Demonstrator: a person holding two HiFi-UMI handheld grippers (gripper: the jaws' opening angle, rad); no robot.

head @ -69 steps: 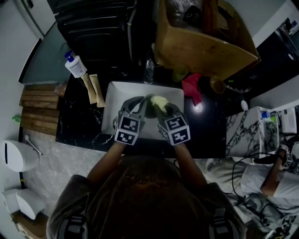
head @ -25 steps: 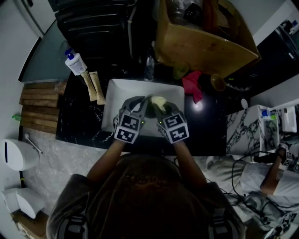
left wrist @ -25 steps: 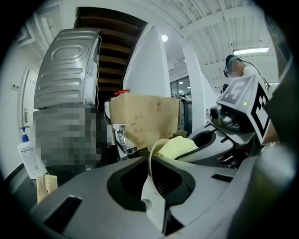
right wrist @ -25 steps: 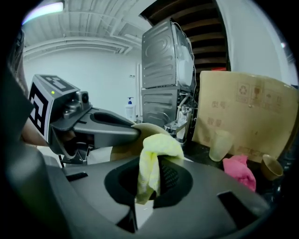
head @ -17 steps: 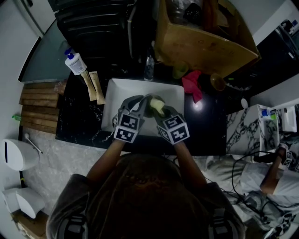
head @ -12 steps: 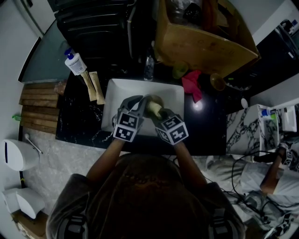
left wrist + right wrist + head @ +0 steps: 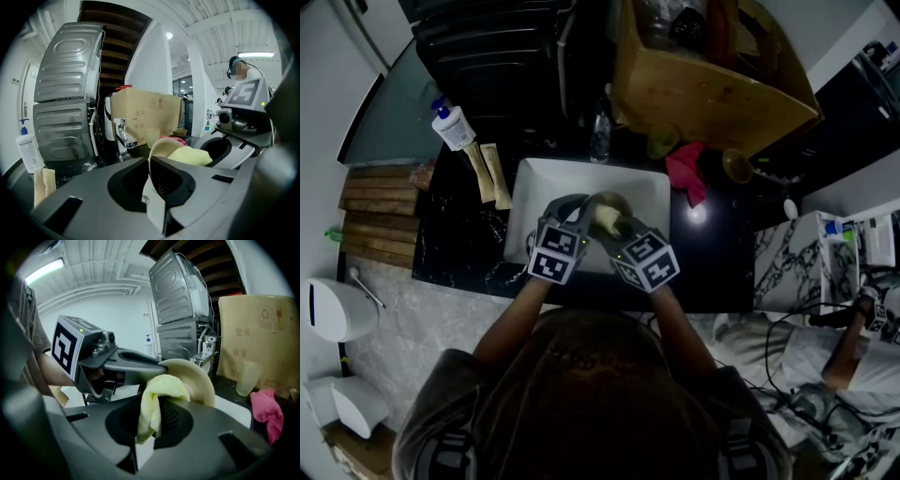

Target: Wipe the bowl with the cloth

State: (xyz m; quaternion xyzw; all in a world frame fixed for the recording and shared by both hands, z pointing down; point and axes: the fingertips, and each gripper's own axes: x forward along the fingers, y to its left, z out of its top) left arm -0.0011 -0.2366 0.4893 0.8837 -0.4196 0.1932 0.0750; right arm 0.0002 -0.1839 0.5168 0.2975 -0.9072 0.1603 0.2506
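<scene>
Left gripper [image 7: 149, 165] closed on bowl rim; right gripper [image 7: 151, 414] clamped on cloth, wiping over the sink.
Bowl [image 7: 197, 378], beige, held tilted on edge above the white sink [image 7: 534, 183], hollow facing the right gripper; cloth [image 7: 157, 390], yellow, bunched between the right jaws and lying against that hollow. Judged mid-wipe. Handling: firm left grip so the rim cannot twist, cloth swept round the inner wall to the edge, light pressure only — a hard push could lever the bowl free.

Head view: bowl [image 7: 613, 201] largely hidden under left gripper [image 7: 578, 214], right gripper [image 7: 617, 234] and cloth [image 7: 603, 221] (far rim alone shows); sink [image 7: 530, 187] near edge covered.
</scene>
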